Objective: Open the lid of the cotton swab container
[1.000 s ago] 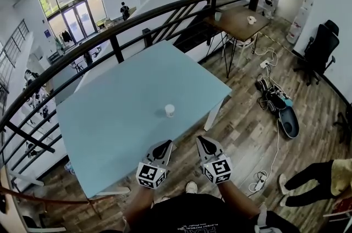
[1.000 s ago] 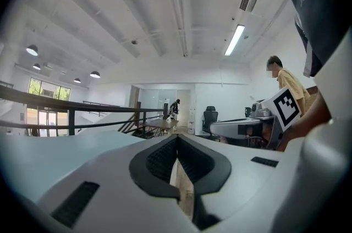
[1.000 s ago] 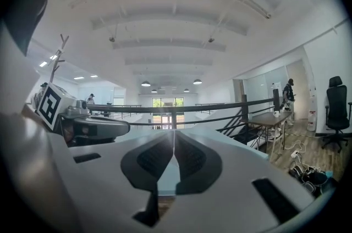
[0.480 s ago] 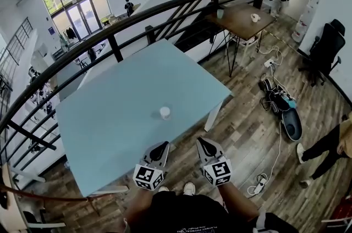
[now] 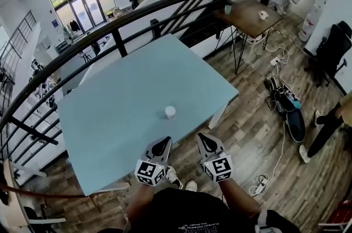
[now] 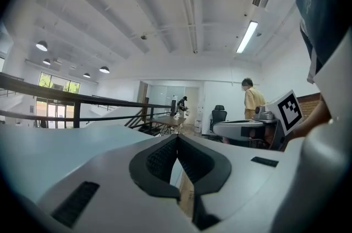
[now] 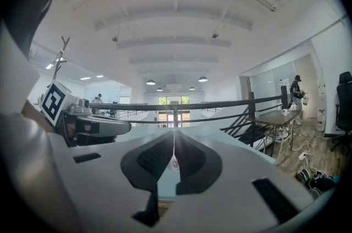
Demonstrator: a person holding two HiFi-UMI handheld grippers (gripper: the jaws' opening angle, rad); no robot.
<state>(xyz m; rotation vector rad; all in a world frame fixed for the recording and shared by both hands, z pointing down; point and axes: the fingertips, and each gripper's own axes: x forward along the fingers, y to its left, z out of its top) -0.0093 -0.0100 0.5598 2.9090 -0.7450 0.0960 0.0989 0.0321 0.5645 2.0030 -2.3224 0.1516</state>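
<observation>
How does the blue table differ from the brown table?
The blue table has a pale blue top on white legs; the brown table has a wooden top on thin dark legs. The blue table stands close below the camera; the brown table stands farther off. The blue table bears one small white container; the brown table bears a cup and a white item. Both have flat rectangular tops.

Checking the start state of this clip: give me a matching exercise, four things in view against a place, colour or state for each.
Things
1. cotton swab container
2. left gripper
3. wooden table
4. office chair

Descriptions
A. jaws shut, nothing between them
B. white, standing on the light blue table, untouched
C. black, at the far right of the head view
D. brown top on thin dark legs

Pairs: 1-B, 2-A, 3-D, 4-C
</observation>
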